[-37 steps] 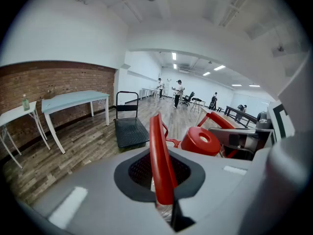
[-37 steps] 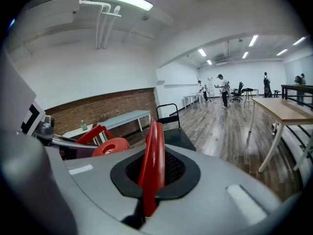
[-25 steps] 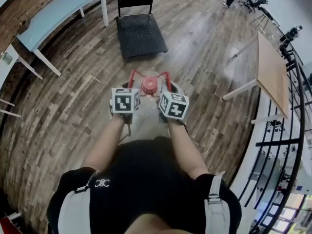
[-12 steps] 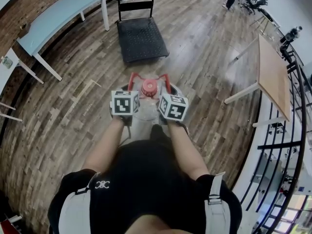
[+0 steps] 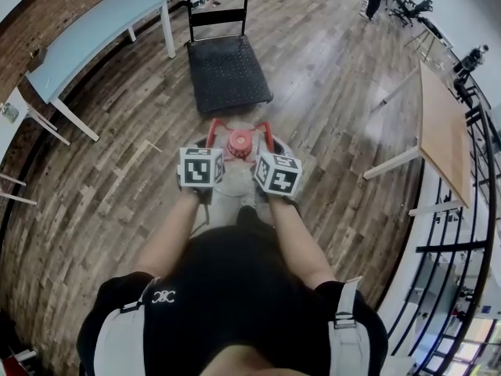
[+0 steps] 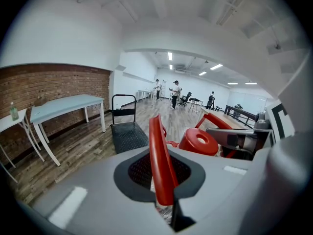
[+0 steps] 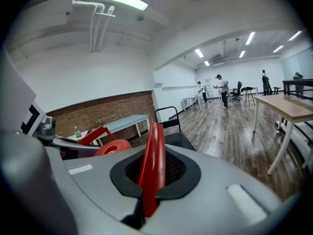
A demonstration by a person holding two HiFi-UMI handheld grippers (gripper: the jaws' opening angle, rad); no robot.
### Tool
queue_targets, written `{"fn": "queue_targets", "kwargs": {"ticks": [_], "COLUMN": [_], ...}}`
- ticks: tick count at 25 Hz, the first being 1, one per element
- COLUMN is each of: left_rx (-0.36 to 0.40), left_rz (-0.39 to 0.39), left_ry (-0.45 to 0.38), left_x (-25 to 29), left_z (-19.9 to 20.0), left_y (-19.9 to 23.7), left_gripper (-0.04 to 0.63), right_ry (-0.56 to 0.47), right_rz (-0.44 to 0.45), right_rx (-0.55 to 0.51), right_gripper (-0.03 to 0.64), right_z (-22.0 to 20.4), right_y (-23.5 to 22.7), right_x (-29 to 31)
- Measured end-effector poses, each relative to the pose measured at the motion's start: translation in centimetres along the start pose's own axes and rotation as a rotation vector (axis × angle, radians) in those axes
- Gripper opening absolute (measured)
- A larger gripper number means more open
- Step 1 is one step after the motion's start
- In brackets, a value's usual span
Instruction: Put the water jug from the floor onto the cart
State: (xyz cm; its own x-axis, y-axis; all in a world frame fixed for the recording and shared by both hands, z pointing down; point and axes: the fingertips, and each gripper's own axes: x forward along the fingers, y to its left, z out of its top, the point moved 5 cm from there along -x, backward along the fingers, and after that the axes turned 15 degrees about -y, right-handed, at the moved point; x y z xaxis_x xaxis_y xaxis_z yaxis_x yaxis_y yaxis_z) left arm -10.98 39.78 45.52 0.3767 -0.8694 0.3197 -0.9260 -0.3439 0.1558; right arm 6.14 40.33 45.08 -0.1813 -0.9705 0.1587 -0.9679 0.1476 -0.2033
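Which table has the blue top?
The long table left of the cart: its top is light blue. The table on the right has a wooden top.

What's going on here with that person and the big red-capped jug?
A person holds a two-jaw gripper in each hand. The left gripper and the right gripper are each shut on one of the red handles of a water jug, which is held in front of the person's body. The black cart stands on the wooden floor just ahead. The jug is not on it yet.
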Motion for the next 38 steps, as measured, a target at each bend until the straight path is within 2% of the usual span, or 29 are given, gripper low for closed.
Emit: {"fn": "queue_targets", "kwargs": {"ticks": [22,27,38], "left_rx": [-0.056,-0.046,-0.075], "left_rz": [0.058,0.082,0.147], "left_ry": [0.086,0.095,0.079], "left_x": [17.9,22.2,29.8], "left_z": [2.9,4.4,7.3], "left_y": [0.6,1.0,2.5], "left_gripper": [0.016,0.017,0.016], "right_ry": [0.117,0.125,0.125], "right_rz": [0.076,0.101,0.173], "right_rx": [-0.003,-0.009,-0.038], "right_gripper": [0.020,0.020,0.021], "right_z": [1.2,2.1,4.4], "right_y": [-9.5,-11.2,-13.9], "right_x": [17.1,21.4,30.4]}}
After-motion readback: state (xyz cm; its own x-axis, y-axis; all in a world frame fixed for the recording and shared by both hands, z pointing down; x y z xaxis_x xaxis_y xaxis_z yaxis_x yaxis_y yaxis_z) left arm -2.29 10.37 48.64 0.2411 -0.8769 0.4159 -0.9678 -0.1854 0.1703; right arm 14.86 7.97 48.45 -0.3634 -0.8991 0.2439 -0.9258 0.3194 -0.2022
